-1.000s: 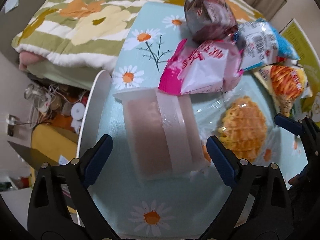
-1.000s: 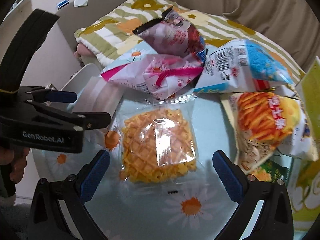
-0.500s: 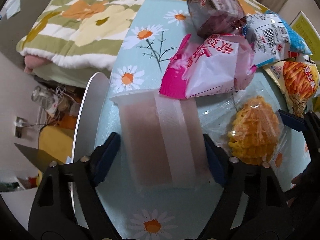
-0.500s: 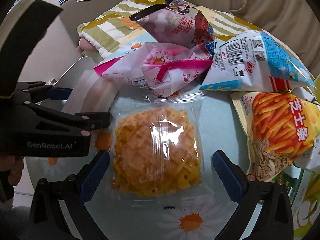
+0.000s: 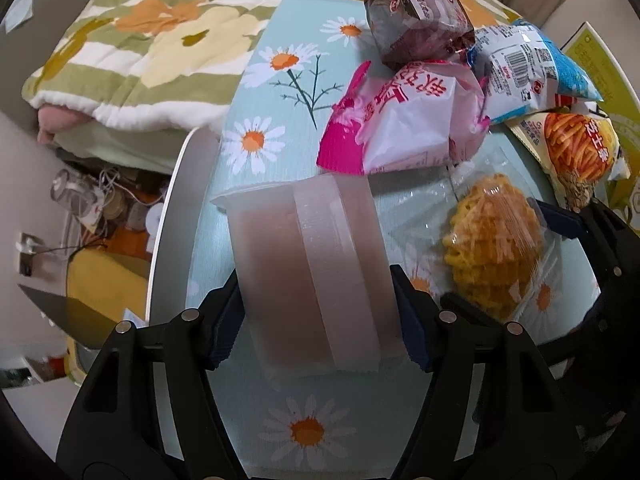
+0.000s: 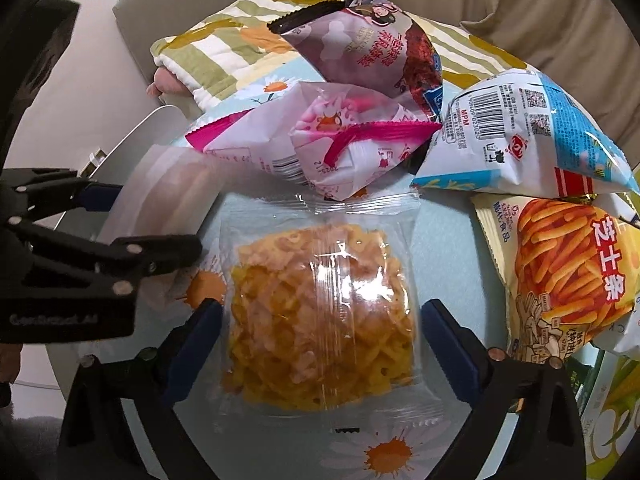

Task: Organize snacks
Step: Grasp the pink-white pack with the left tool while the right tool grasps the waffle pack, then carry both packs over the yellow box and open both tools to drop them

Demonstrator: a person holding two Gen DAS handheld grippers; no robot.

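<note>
The left gripper (image 5: 316,320) has just closed its pads onto the frosted pack (image 5: 308,276). The right gripper (image 6: 320,336), jaws narrowing yet spread, straddles the waffle pack (image 6: 320,312).

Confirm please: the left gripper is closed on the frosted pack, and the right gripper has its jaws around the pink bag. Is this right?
Not quite. The right gripper has its jaws around the clear pack of yellow crisps, not the pink bag, as the right wrist view shows. The left gripper is indeed closed on the frosted pack.

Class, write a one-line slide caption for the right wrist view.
Right tool straddles the clear bag of yellow lattice crisps on the daisy tablecloth.
</note>
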